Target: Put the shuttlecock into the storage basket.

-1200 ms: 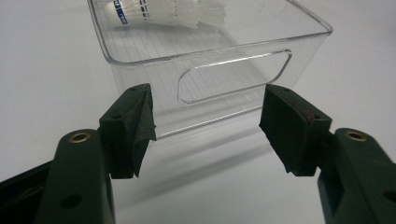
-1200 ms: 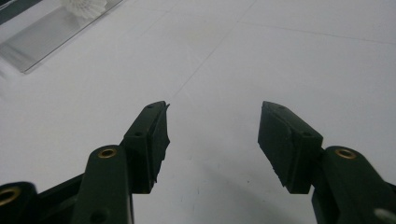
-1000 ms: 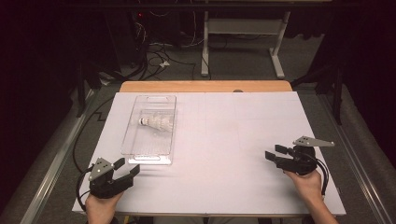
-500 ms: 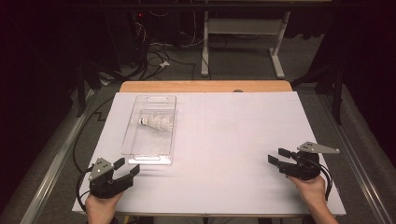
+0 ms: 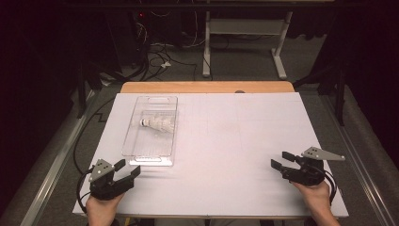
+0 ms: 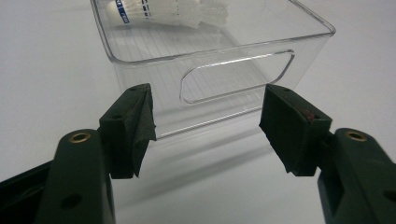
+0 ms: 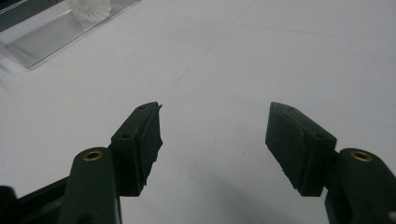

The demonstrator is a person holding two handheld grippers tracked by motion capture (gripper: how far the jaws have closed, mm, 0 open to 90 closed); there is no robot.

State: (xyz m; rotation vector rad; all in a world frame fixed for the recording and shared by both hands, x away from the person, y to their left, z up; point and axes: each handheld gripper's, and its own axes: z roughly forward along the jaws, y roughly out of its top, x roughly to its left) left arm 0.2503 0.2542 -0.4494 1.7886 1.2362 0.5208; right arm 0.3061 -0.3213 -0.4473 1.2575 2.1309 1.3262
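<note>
Clear plastic bin (image 5: 151, 141) on the white table (image 5: 226, 141), white shuttlecock (image 5: 159, 124) lying inside toward its far end, probably on its side, left gripper (image 5: 123, 170) just short of the bin, jaws apart, right gripper (image 5: 281, 160) well away, jaws apart, empty.

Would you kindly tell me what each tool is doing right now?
Left tool: open, holding nothing.
Right tool: open, holding nothing.
</note>
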